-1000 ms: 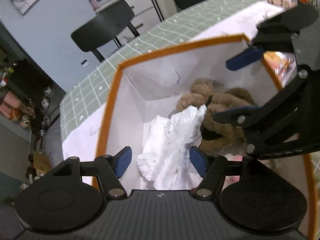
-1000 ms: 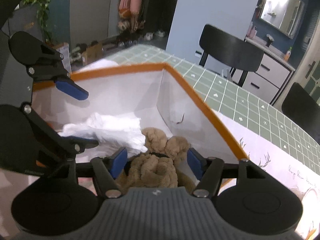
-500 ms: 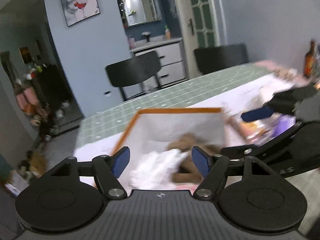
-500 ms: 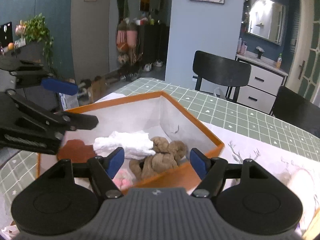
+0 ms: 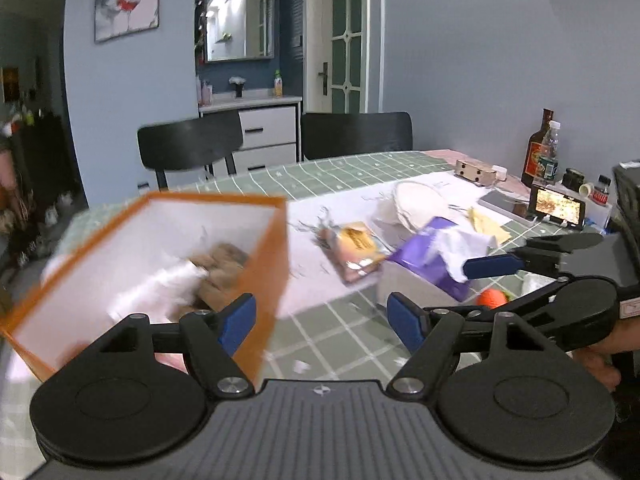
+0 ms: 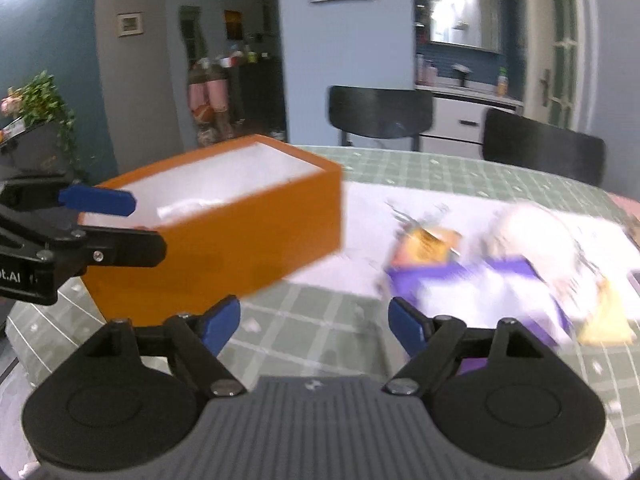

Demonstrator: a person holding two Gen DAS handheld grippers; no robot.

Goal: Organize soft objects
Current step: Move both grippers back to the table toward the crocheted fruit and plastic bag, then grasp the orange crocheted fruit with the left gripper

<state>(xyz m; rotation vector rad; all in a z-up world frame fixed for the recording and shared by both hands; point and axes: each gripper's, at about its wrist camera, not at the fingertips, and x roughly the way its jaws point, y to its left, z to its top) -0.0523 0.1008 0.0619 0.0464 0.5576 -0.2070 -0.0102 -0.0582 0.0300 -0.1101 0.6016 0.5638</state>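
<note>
An orange box (image 5: 276, 248) with a white lining stands on the green checked table, left in both views. Inside it lie a brown plush toy (image 5: 224, 260) and a crumpled white cloth (image 5: 160, 284). My left gripper (image 5: 322, 318) hovers over the table just right of the box, its jaws opening with nothing between them. My right gripper (image 6: 316, 322) is over bare tablecloth between the box (image 6: 224, 248) and a purple tissue pack (image 6: 480, 292); its jaws are also opening and hold nothing. Each gripper shows in the other's view: the right gripper (image 5: 480, 288) and the left gripper (image 6: 116, 220).
Right of the box lie a snack packet (image 5: 356, 246), the purple tissue pack (image 5: 424, 256), a white plate (image 5: 420, 204) and a small orange ball (image 5: 492, 299). Bottles (image 5: 538, 152) and a lit phone (image 5: 558, 208) stand at far right. Two black chairs (image 5: 192, 148) are behind the table.
Both grippers have pulled back out of the box and swung right toward the clutter. The white cloth and plush toy stay in the box. Both pairs of jaws have widened.
</note>
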